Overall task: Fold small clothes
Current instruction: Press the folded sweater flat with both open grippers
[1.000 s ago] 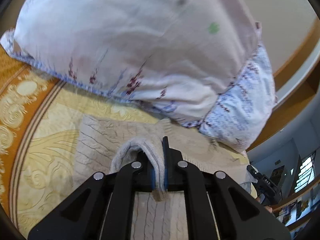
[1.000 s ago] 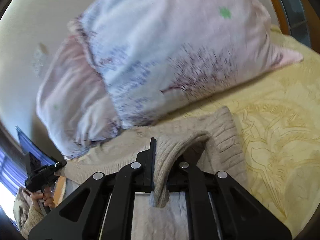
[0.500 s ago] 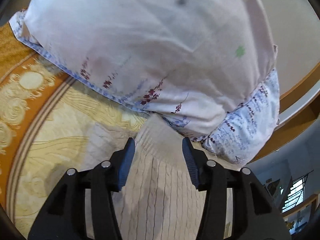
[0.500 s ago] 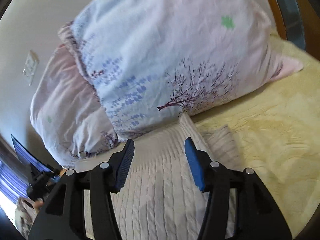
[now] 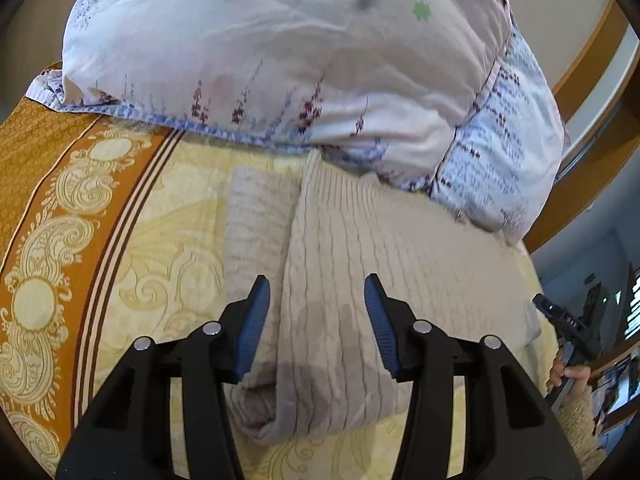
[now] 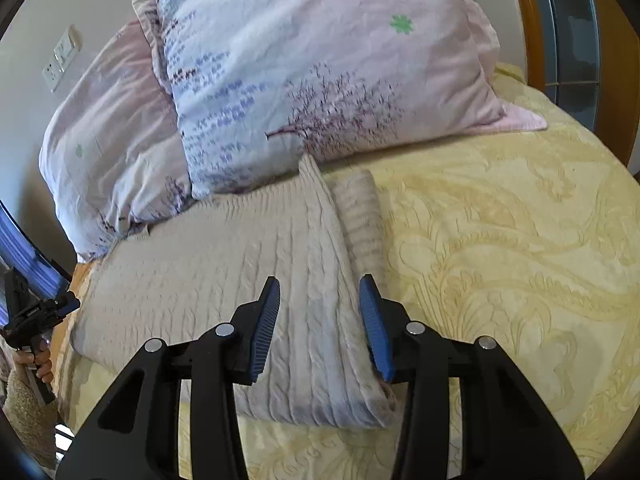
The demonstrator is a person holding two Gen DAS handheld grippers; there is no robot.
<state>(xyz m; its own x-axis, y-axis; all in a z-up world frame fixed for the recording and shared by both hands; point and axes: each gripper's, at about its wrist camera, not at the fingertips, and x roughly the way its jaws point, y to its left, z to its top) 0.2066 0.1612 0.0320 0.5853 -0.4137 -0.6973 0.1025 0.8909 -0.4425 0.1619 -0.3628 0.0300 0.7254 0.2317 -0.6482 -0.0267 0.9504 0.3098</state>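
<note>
A beige cable-knit sweater [image 5: 380, 248] lies folded flat on the yellow bedspread [image 5: 180, 248], its far edge against the pillows. My left gripper [image 5: 315, 284] hovers open over the sweater's left end, with a ribbed sleeve [image 5: 256, 216] lying beside the fold. In the right wrist view the sweater [image 6: 240, 248] shows its right end, and my right gripper [image 6: 320, 282] hangs above it. Its jaws are closing, with only air between the pads and the knit lying below them. Each gripper appears at the edge of the other's view, held in a hand.
Two floral pillows [image 6: 320, 80] lean against the wall behind the sweater. An orange patterned border [image 5: 60, 220] runs along the bedspread's left side. A wooden bed frame [image 5: 584, 60] stands at the right, a wall socket [image 6: 62, 60] at the left.
Both grippers let go of the sweater edge they had pinched. The raised edge dropped flat into a fold, and both grippers drew back from the pillows.
</note>
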